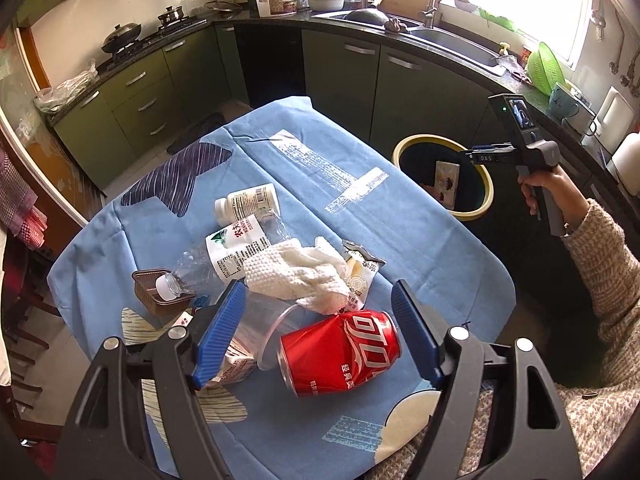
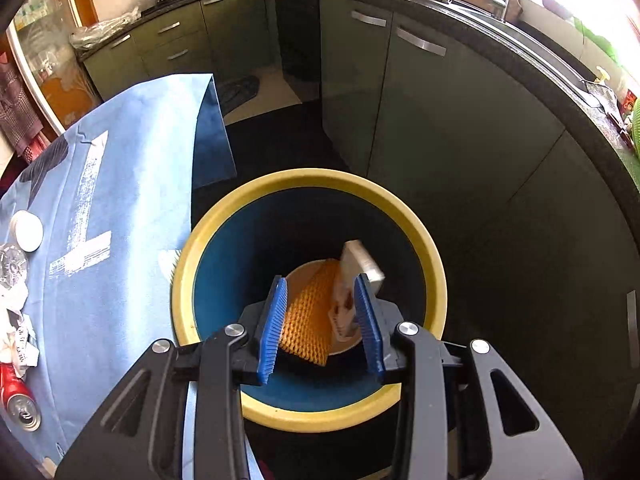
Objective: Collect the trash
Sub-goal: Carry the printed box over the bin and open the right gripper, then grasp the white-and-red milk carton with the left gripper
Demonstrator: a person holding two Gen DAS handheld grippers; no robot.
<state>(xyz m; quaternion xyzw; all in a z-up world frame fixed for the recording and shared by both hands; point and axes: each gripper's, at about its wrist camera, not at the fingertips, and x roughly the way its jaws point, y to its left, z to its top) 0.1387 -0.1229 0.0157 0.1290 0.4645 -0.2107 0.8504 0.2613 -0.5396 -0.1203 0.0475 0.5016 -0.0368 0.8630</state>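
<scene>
A pile of trash lies on the blue-clothed table [image 1: 304, 184]: a dented red cola can [image 1: 340, 354], a clear plastic cup [image 1: 264, 328], a crumpled white paper towel [image 1: 296, 272], a crushed water bottle [image 1: 212, 264], a white pill bottle [image 1: 246, 202], a brown tray [image 1: 154, 292] and a wrapper [image 1: 360, 276]. My left gripper [image 1: 320, 336] is open, its blue pads either side of the can and cup. My right gripper [image 2: 320, 324] is open and empty above the yellow-rimmed bin [image 2: 308, 184], which holds an orange foam net [image 2: 310, 320] and a small box [image 2: 360, 264].
The bin [image 1: 444, 144] stands on the floor right of the table, in front of green cabinets [image 1: 400, 92]. The counter behind holds a sink [image 1: 452, 40], pots and a green colander [image 1: 546, 68]. The can [image 2: 18, 398] shows at the table's near edge in the right wrist view.
</scene>
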